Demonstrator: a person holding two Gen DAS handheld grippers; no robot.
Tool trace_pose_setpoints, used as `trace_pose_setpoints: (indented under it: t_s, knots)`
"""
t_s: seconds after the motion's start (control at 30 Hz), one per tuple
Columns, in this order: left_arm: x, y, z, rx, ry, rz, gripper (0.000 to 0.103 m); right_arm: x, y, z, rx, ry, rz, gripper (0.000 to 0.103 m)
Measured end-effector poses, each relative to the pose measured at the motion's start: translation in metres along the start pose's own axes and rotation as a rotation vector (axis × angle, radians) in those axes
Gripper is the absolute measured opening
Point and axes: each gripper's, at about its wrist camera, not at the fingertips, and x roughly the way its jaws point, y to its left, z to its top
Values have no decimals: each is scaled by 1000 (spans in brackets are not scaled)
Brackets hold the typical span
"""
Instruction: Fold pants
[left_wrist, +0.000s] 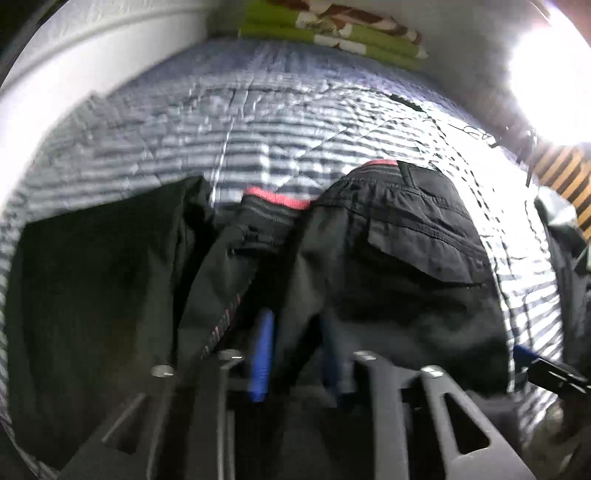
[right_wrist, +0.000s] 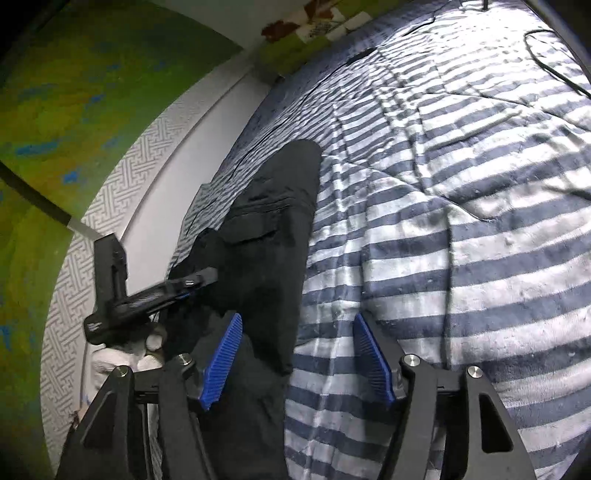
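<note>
Left tongs: I am keeping these clenched on a bunched fold of the pants; in the left wrist view the two blue pads are standing close together with dark cloth pinched between them.
Right tongs: I am holding these released, the blue pads spread well apart; the left pad is sitting over the black cloth and the right pad over bare striped cover, neither pressing on anything.
Pants: black, with a pink-edged waistband and a flapped pocket, they are lying on the bed; in the right wrist view one long part is stretching along the bed's wall-side edge.
Bed cover: a blue-and-white striped quilt is wrinkling across the whole bed.
Hand: a white-gloved hand is gripping the left tool near the wall-side edge.
Far end of the bed: a green patterned pillow is lying against the wall.
Cable: a thin dark cord is trailing over the quilt near the far corner.
</note>
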Motion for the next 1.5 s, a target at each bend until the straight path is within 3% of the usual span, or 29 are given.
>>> trace_pose_setpoints:
  t_s: [0.07, 0.2, 0.3, 0.37, 0.47, 0.6, 0.7, 0.77, 0.8, 0.83, 0.87, 0.9, 0.93, 1.0, 1.07, 1.13, 1.17, 1.2, 1.3, 1.4, 1.47, 1.5]
  knots:
    - [-14, -7, -5, 23, -57, 12, 2, 3, 3, -1, -8, 3, -28, 60]
    - [-45, -31, -25, 147, -136, 111, 2, 6, 14, -3, -55, -1, -86, 60]
    - [-42, -29, -33, 159, -92, 205, 3, 8, 18, -3, -68, -1, -99, 60]
    - [-27, -15, -35, 115, -38, 275, 3, 8, 18, -4, -67, 7, -101, 61]
    - [-28, -4, -37, 55, -41, 273, 3, 8, 20, -3, -72, 13, -94, 62]
    - [-27, -11, -31, 110, -31, 282, 3, 12, 13, 1, -19, 14, -60, 64]
    - [-60, -8, -33, 71, -124, 231, 3, 18, 7, 16, 68, 32, 16, 71]
    - [-74, -8, -39, 91, -175, 205, 5, 31, 15, 35, 31, 56, 11, 71]
    - [-64, -3, -38, 98, -121, 194, 5, 42, 19, 45, 4, 76, -5, 73]
    - [-52, 6, -35, 58, -37, 135, 10, 52, 21, 52, 3, 96, -19, 73]
    - [-41, 14, -31, 4, 27, 88, 28, 64, 21, 60, 22, 117, -32, 73]
    - [-35, 21, -25, -47, 58, 37, 38, 72, 24, 66, 27, 128, -39, 72]
    - [-35, 25, -18, -77, 33, -6, 42, 78, 31, 72, 5, 133, -63, 70]
    - [-35, 27, 0, -113, -14, -31, 71, 90, 44, 78, -54, 165, -105, 67]
    - [-21, 28, 21, -143, 1, -88, 76, 103, 50, 84, -74, 195, -97, 67]
    - [-2, 25, 38, -148, 21, -36, 67, 113, 50, 92, -53, 205, -76, 68]
    - [6, 20, 42, -120, 33, -26, 29, 115, 48, 95, -39, 206, -62, 69]
    - [11, 16, 42, -88, 42, 1, 10, 117, 45, 99, -10, 207, -39, 69]
    - [-8, 0, 25, -23, -46, 102, 9, 118, 32, 105, 46, 205, 22, 69]
    - [-24, -7, 1, 39, -109, 250, 9, 120, 29, 106, 32, 203, 38, 69]
    - [-20, -1, -4, 37, -102, 261, 9, 121, 29, 106, 29, 195, 46, 69]
    - [-14, 4, -3, 28, -73, 240, 15, 123, 30, 106, 26, 187, 48, 70]
